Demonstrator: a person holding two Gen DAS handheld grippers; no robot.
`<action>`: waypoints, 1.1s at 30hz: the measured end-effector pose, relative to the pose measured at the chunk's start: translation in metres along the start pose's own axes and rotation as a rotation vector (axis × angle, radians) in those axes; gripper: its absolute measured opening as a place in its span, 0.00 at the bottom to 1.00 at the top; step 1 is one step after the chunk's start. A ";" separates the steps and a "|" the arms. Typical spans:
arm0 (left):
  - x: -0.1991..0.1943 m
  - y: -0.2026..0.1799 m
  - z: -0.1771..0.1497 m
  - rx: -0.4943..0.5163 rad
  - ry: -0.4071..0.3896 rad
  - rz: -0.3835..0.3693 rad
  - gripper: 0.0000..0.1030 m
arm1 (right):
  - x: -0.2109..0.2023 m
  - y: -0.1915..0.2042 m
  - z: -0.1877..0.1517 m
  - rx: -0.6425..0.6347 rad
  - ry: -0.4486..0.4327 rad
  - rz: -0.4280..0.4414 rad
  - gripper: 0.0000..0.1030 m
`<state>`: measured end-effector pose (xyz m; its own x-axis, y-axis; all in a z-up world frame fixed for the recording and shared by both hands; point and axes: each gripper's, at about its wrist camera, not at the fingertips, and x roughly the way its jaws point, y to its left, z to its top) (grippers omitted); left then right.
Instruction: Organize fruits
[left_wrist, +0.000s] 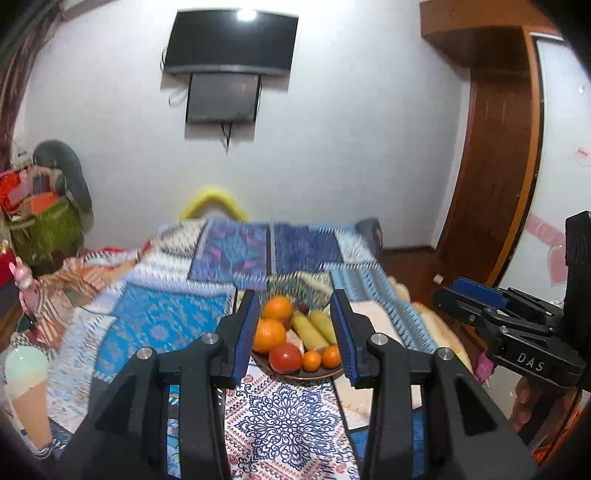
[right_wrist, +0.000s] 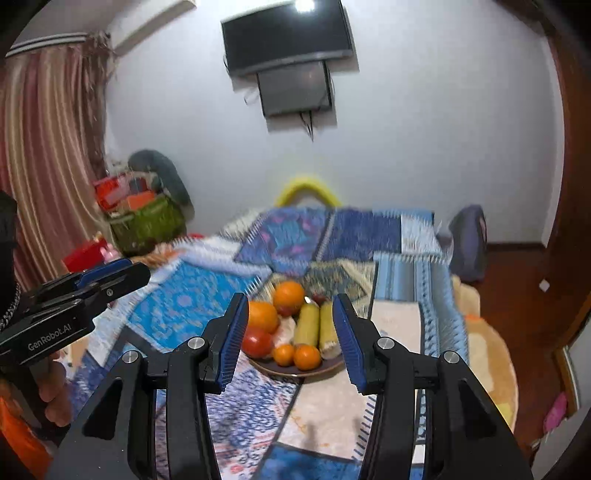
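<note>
I hold both tongs up over the bed, and the patchwork bedspread (left_wrist: 177, 321) fills most of what I see below them. On it, ahead of me, sits the brown plate (left_wrist: 317, 373) with all the fruit on it: two large oranges (left_wrist: 269, 334) at the left side, two yellow-green bananas (left_wrist: 310, 332) lying side by side at the right, a red tomato (left_wrist: 285, 357) at the near rim, and two small tangerines (left_wrist: 311, 361) just beside it. A small dark red fruit shows behind the bananas, too small for me to name.

By my reckoning the fruit looks gathered on the plate: I see nothing loose on the bedspread around it. Whether any further sorting is wanted I cannot tell from here.

My left gripper (left_wrist: 297, 332) stands part open with nothing between its blue pads; the plate only shows through the gap, well beyond it. My right gripper (right_wrist: 291, 334) is the same, part open and empty, clear of the fruit.

As for writing, the side of my right tong, seen from the left camera, reads "DAS", and the side of my left tong, seen from the right camera, reads "GenRobot.AI". I find no other legible lettering.
</note>
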<state>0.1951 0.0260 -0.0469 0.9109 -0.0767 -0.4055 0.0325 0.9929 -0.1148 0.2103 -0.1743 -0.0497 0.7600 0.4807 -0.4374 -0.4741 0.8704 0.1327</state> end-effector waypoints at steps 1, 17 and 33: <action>-0.011 -0.002 0.002 0.001 -0.018 0.000 0.39 | -0.007 0.003 0.002 -0.003 -0.016 -0.001 0.43; -0.131 -0.031 0.008 0.069 -0.233 0.046 0.79 | -0.115 0.048 0.007 -0.024 -0.281 -0.052 0.75; -0.151 -0.036 -0.001 0.078 -0.273 0.069 1.00 | -0.141 0.054 -0.007 -0.028 -0.358 -0.146 1.00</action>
<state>0.0564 0.0013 0.0175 0.9887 0.0087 -0.1498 -0.0120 0.9997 -0.0209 0.0741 -0.1959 0.0128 0.9251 0.3631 -0.1114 -0.3578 0.9315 0.0656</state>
